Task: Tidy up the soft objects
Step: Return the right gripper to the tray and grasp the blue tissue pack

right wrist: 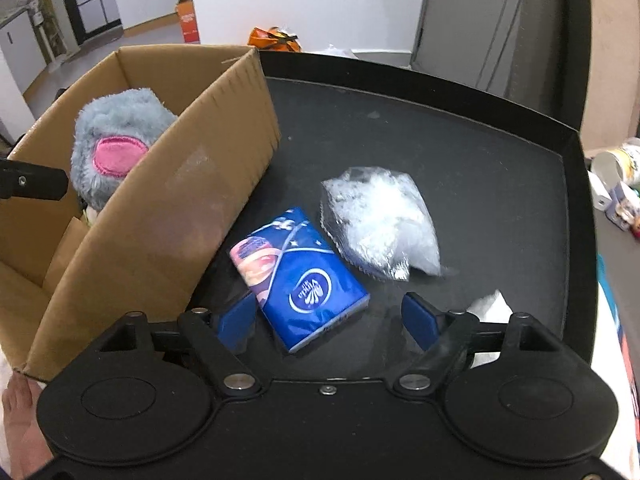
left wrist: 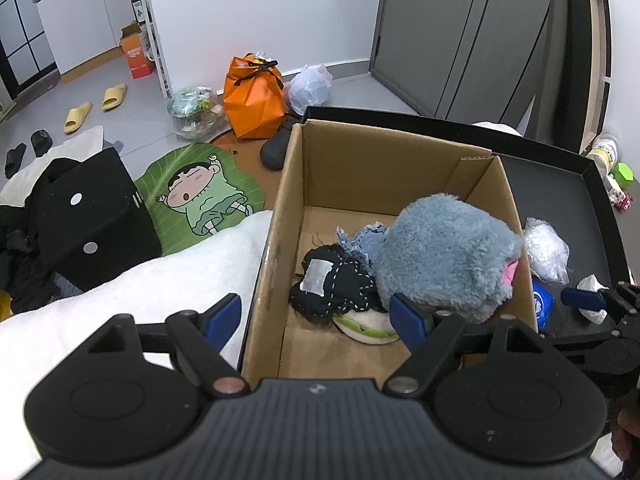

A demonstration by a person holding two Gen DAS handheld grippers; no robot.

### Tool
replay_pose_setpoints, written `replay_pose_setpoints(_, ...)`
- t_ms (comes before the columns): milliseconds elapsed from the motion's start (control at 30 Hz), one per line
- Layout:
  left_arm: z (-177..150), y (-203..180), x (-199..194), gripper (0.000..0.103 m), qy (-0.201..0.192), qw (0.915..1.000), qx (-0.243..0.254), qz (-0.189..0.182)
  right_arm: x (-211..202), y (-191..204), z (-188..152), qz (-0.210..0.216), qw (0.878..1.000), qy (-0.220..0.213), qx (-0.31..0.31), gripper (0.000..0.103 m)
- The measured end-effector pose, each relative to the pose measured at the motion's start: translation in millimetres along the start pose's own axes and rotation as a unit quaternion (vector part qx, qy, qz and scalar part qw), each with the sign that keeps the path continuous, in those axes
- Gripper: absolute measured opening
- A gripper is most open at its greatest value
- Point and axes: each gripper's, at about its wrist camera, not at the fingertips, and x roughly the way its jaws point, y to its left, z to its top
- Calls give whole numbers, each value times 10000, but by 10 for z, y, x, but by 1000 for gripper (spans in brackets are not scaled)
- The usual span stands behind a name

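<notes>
Right gripper (right wrist: 327,322) poising over blue tissue pack (right wrist: 299,278) on black tray (right wrist: 520,128).

The pack is lying near the cardboard box (right wrist: 168,216), partly between spread, non-touching jaws. Judged light, soft, slippery-wrapped; taking its long sides is advisable. Left gripper (left wrist: 316,314) is hovering spread and empty, straddling the box's left wall, pitched downward.

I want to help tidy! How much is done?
Done: the blue plush toy and a black fabric piece lie in the cardboard box. In hand: nothing; the right claw is open around the tissue pack. Left: that pack and the plastic bag on the black tray.
</notes>
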Motion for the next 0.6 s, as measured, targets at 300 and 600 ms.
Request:
replay_pose_setpoints(300, 15, -3, 23, 80, 40, 10000, 1, 32, 11, 3, -17, 213, 9996, -138, -112, 61)
replay_pose_setpoints(600, 6, -12, 34, 80, 46, 10000, 2, 38, -105, -120, -176, -213, 9986, 72, 478, 62)
